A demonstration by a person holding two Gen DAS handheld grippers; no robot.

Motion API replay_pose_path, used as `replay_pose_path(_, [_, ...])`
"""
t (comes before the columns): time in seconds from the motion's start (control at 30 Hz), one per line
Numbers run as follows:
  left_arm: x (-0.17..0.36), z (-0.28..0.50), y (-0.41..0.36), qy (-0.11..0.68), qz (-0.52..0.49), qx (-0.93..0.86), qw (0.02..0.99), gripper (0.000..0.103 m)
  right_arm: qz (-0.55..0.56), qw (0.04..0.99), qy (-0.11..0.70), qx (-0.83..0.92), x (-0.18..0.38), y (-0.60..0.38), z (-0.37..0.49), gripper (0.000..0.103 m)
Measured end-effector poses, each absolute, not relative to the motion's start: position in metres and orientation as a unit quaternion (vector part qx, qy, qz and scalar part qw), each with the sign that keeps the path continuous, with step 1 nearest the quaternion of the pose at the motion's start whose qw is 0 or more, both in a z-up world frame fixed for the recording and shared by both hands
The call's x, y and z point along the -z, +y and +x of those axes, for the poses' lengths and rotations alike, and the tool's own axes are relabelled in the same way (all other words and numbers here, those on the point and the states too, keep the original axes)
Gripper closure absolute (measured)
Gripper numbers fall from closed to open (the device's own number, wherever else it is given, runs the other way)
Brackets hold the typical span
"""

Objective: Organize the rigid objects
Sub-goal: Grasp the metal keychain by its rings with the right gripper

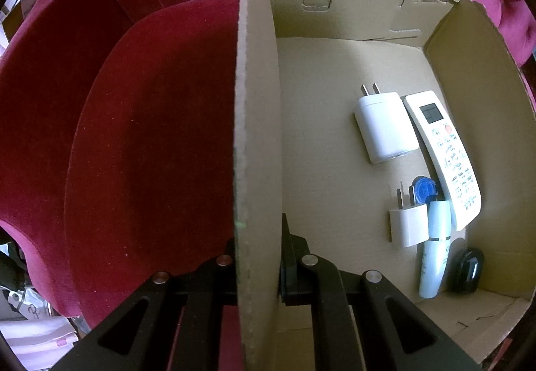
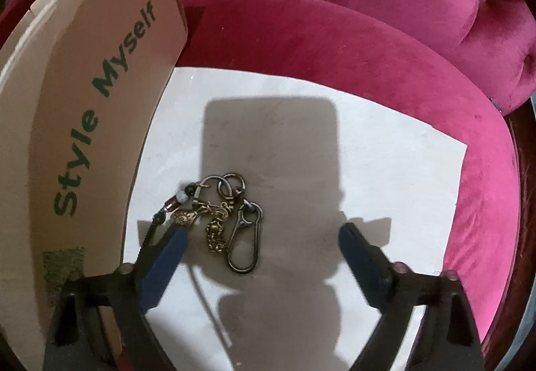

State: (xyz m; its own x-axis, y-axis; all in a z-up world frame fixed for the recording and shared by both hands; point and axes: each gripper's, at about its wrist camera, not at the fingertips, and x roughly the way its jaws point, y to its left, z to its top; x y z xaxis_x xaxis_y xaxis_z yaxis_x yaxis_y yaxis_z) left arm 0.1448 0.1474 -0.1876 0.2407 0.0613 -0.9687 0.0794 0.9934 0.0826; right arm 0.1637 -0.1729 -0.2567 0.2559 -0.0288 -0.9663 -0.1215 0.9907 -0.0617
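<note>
My left gripper (image 1: 258,257) is shut on the left wall (image 1: 256,136) of an open cardboard box, one finger outside and one inside. Inside the box lie a large white charger (image 1: 385,126), a white remote (image 1: 445,156), a small white plug (image 1: 407,225), a blue cap (image 1: 423,186), a pale tube (image 1: 433,253) and a black object (image 1: 467,268). My right gripper (image 2: 263,237) is open just above a white sheet (image 2: 385,170), with a metal keychain (image 2: 227,220) with clasp and beads between its fingers, nearer the left finger (image 2: 167,257).
Everything rests on a crimson velvet sofa seat (image 1: 150,136), which also shows in the right wrist view (image 2: 368,42). The box's outer side, printed "Style Myself" (image 2: 100,109), stands close to the left of my right gripper. A thin cord (image 2: 204,297) runs under the left finger.
</note>
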Motion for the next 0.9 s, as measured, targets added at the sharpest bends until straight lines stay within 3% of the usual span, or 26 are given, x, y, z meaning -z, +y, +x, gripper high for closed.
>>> replay_pose_path(0.17, [0.188,0.145,0.148,0.616,0.057,0.006,0.785,0.093,-0.052,0.790,0.610,-0.038,0.260,-0.173,0.166,0.022])
replay_pose_path(0.37, [0.189,0.145,0.148,0.616,0.058,0.006,0.785,0.093,-0.048,0.794,0.604,-0.038,0.255,-0.172,0.170,0.054])
replay_pose_path(0.4, [0.189,0.145,0.148,0.616,0.058,0.006,0.785,0.093,-0.052,0.795,0.604,-0.036,0.254,-0.171,0.171,0.070])
replay_pose_path(0.57, [0.189,0.145,0.148,0.616,0.058,0.005,0.785,0.093,-0.048,0.791,0.608,-0.037,0.249,-0.172,0.172,0.078])
replay_pose_path(0.6, [0.189,0.145,0.148,0.616,0.058,0.005,0.786,0.093,-0.045,0.792,0.608,-0.036,0.245,-0.171,0.172,0.089])
replay_pose_path(0.9, [0.189,0.145,0.148,0.616,0.059,0.005,0.786,0.093,-0.034,0.795,0.604,-0.033,0.238,-0.172,0.170,0.089])
